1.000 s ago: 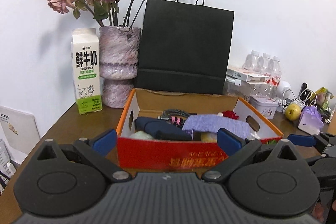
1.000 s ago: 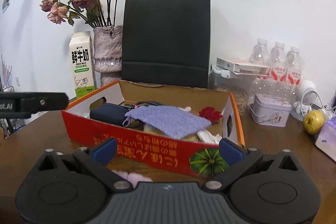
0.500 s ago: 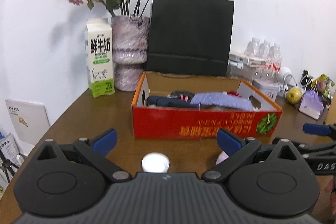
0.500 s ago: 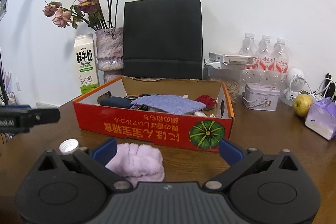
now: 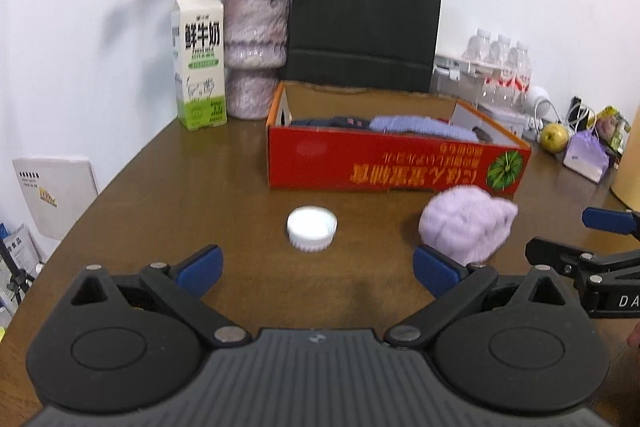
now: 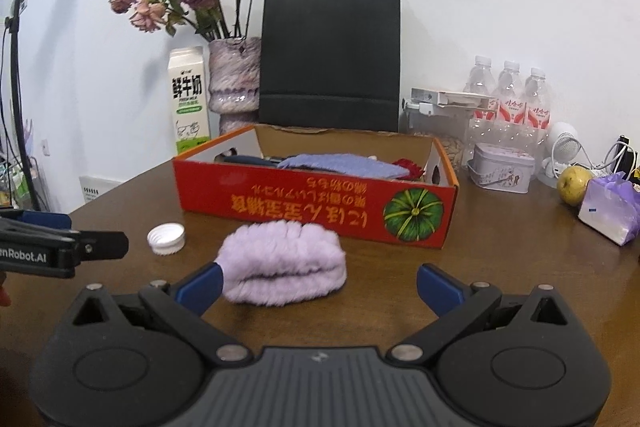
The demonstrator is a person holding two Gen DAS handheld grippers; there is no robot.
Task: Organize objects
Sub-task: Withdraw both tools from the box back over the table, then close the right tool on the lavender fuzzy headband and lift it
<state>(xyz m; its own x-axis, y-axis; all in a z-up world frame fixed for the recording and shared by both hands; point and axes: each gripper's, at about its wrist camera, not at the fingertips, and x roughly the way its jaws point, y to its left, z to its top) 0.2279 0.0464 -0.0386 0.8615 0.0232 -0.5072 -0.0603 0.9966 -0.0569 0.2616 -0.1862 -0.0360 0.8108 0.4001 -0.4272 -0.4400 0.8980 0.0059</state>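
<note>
A red cardboard box (image 5: 396, 167) (image 6: 312, 203) stands on the brown table, holding a lilac knitted cloth (image 6: 340, 165), a dark pouch and a red item. In front of it lie a white bottle cap (image 5: 312, 227) (image 6: 166, 239) and a fluffy lilac roll (image 5: 466, 223) (image 6: 284, 267). My left gripper (image 5: 318, 269) is open, just short of the cap. My right gripper (image 6: 318, 287) is open too, with the roll just ahead between its fingers. Neither touches anything.
Behind the box stand a milk carton (image 5: 200, 59), a vase of dried roses (image 5: 256, 47) and a black paper bag (image 5: 364, 23). At the right are water bottles (image 6: 508, 99), a tin (image 6: 502, 173), an apple (image 6: 574, 185) and a purple pack (image 6: 610, 207).
Both grippers have pulled back from the box toward the near table edge. The cap and the lilac roll have come into view in front of them.
</note>
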